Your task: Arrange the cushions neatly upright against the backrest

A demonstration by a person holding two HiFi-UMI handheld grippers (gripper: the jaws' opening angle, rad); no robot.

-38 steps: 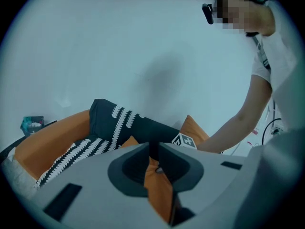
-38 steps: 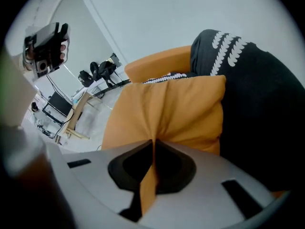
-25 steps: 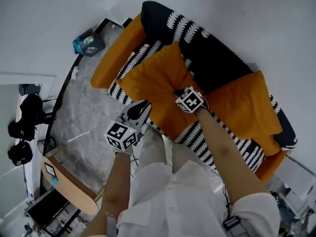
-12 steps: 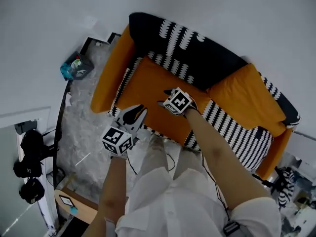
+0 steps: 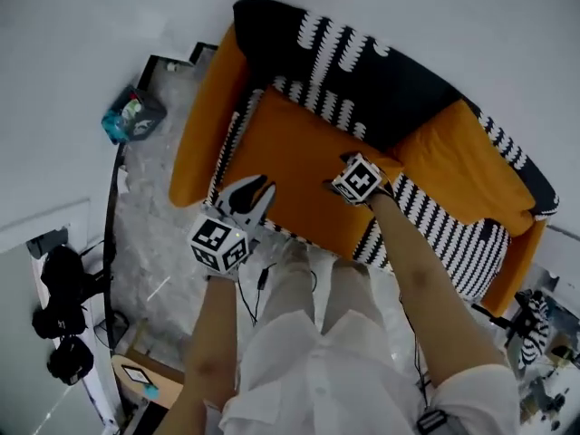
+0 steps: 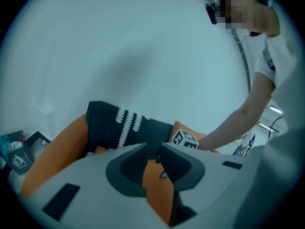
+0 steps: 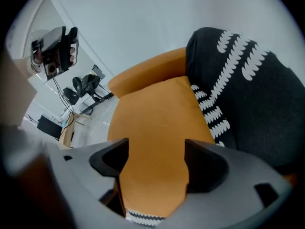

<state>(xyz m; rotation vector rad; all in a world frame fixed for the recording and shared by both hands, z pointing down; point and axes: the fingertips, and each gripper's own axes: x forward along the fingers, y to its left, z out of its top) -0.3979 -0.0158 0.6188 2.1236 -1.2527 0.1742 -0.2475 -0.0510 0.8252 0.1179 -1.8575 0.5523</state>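
Head view | left tool [image 6: 153, 155] pinches cushion [image 5: 292, 155] edge — right tool [image 7: 155, 159] just spreading, cushion between

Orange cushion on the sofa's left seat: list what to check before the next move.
1. Flat orange square fabric cushion upright against the black-and-white patterned backrest: not ok, it lies flat.
2. Right gripper let go: ok, its jaws have just been opening and stand apart over the cushion, not pressing.
3. Left gripper hold: ok, jaws together on orange fabric at the cushion's front edge.
4. Backrest behind the flat cushion free: ok.
5. Second orange cushion upright: cannot tell; it rests at the backrest on the right.
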